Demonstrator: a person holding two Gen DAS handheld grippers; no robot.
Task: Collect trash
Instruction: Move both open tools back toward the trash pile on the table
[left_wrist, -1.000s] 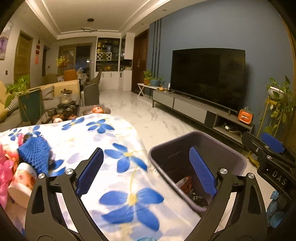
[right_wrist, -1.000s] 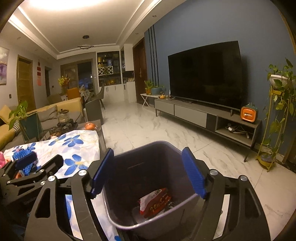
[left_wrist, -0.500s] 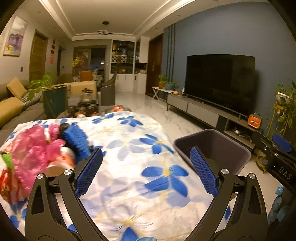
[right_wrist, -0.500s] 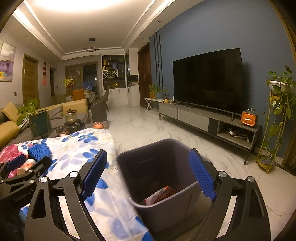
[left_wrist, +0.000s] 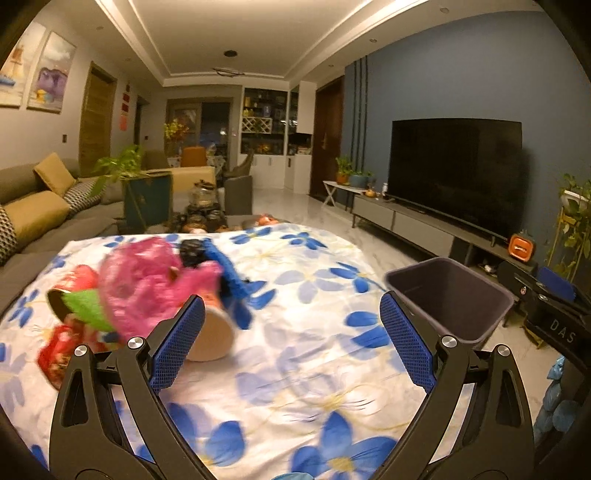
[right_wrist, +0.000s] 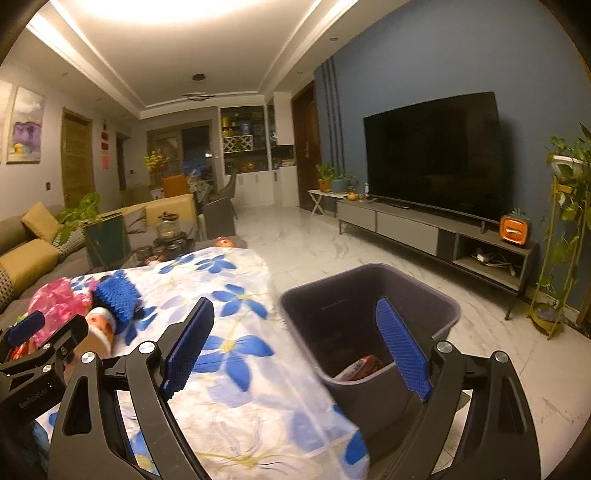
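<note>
both spread wide, empty: left gripper (left_wrist: 291, 339), right gripper (right_wrist: 297, 345). trash pile (left_wrist: 147, 291) at left of frame on flowered counter (left_wrist: 295, 369); grey bin (right_wrist: 369, 332) lower right, holding a wrapper (right_wrist: 360, 367).

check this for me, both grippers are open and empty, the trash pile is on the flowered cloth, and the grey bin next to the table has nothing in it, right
Not quite: the grey bin already holds a red wrapper, as the right wrist view shows. The rest stands: the left gripper and right gripper are open and empty, and the trash pile lies on the flowered cloth.
</note>
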